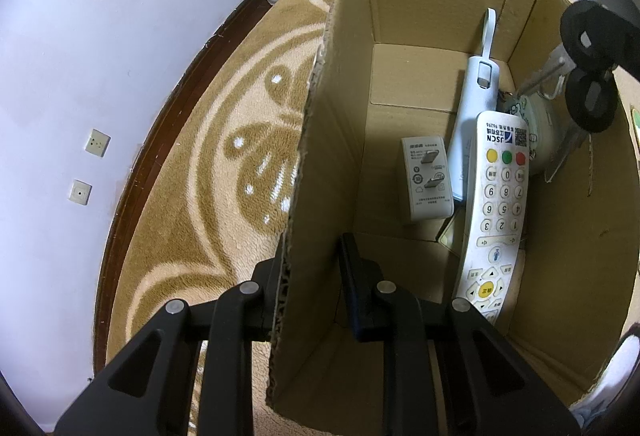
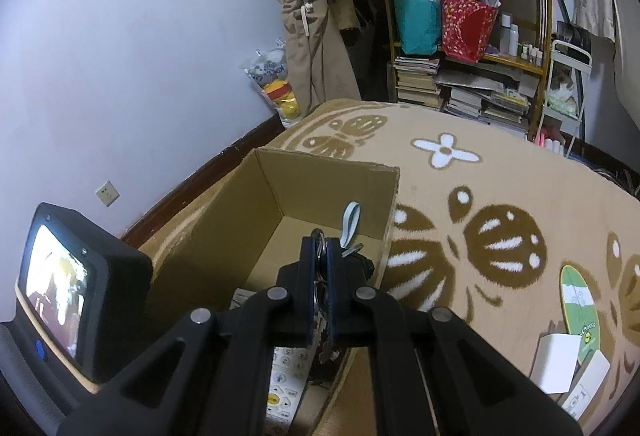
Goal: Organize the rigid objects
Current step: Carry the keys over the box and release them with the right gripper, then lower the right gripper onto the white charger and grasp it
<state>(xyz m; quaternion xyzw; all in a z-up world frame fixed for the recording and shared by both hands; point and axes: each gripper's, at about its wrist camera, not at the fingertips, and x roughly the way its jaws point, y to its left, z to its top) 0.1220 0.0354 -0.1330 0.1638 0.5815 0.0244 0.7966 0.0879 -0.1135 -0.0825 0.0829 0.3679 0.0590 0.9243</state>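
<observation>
My left gripper (image 1: 314, 272) is shut on the left wall of an open cardboard box (image 1: 320, 123), one finger outside and one inside. On the box floor lie a white remote (image 1: 496, 211), a white charger (image 1: 426, 179), a pale blue power bank with a strap (image 1: 474, 95) and a round pale item (image 1: 540, 127). Over the box's right side hangs a bunch of keys (image 1: 588, 35) with black heads. My right gripper (image 2: 320, 242) is shut on the keys (image 2: 320, 264) by their ring, above the box (image 2: 328, 165). The remote (image 2: 286, 368) shows below it.
The box stands on a tan patterned carpet (image 2: 480, 236) near a pale wall with sockets (image 1: 97, 142). The screen on the back of the left gripper unit (image 2: 60, 288) is at the left. A green disc (image 2: 580, 300) and white boxes (image 2: 558, 362) lie at the right; a shelf (image 2: 468, 47) stands behind.
</observation>
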